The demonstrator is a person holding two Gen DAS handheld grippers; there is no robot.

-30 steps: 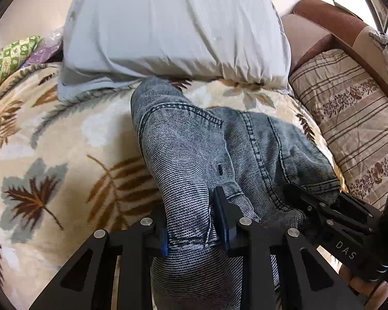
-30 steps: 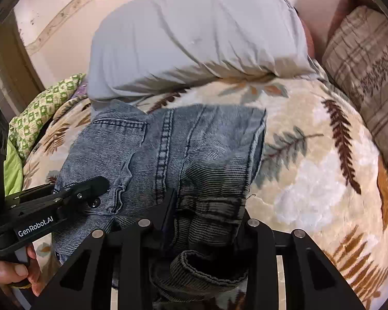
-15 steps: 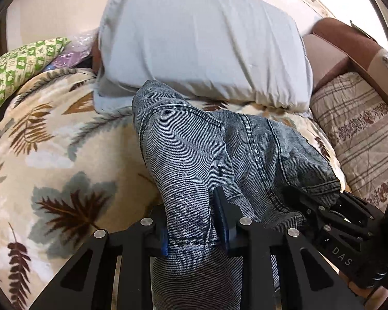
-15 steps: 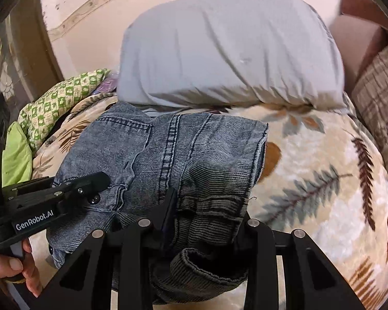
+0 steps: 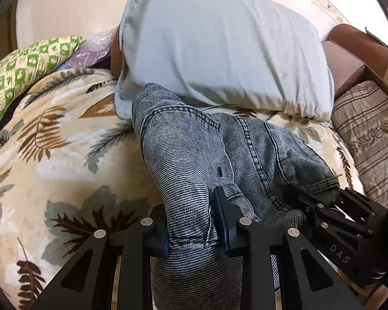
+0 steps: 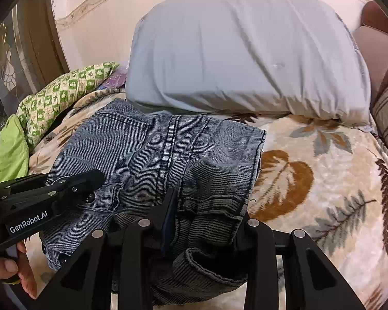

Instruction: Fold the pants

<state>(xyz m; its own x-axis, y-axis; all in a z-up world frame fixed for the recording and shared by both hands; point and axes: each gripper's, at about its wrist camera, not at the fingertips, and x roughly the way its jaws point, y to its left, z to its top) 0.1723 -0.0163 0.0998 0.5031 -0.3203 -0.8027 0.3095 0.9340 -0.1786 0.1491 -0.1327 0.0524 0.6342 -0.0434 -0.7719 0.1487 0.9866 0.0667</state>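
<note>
Grey-blue denim pants (image 5: 194, 149) lie folded in a thick bundle on the leaf-print blanket (image 5: 51, 142), their far end against the grey pillow (image 5: 219, 46). My left gripper (image 5: 191, 222) is shut on the near left edge of the bundle. My right gripper (image 6: 207, 219) is shut on the near right corner of the pants (image 6: 168, 155), where dark hem layers bunch up. The right gripper also shows in the left wrist view (image 5: 323, 211). The left gripper shows in the right wrist view (image 6: 72, 183), held by a hand.
A green checked cloth (image 6: 64, 90) and a lime cloth (image 6: 10, 149) lie at the left. A striped cushion (image 5: 370, 129) and a brown sofa arm (image 5: 354, 46) stand at the right. The wall (image 6: 103, 13) is behind the pillow.
Both views have tilted up and drawn back a little, with the pillow and wall now fuller in view. Both grippers still hold the same folds of the pants.
</note>
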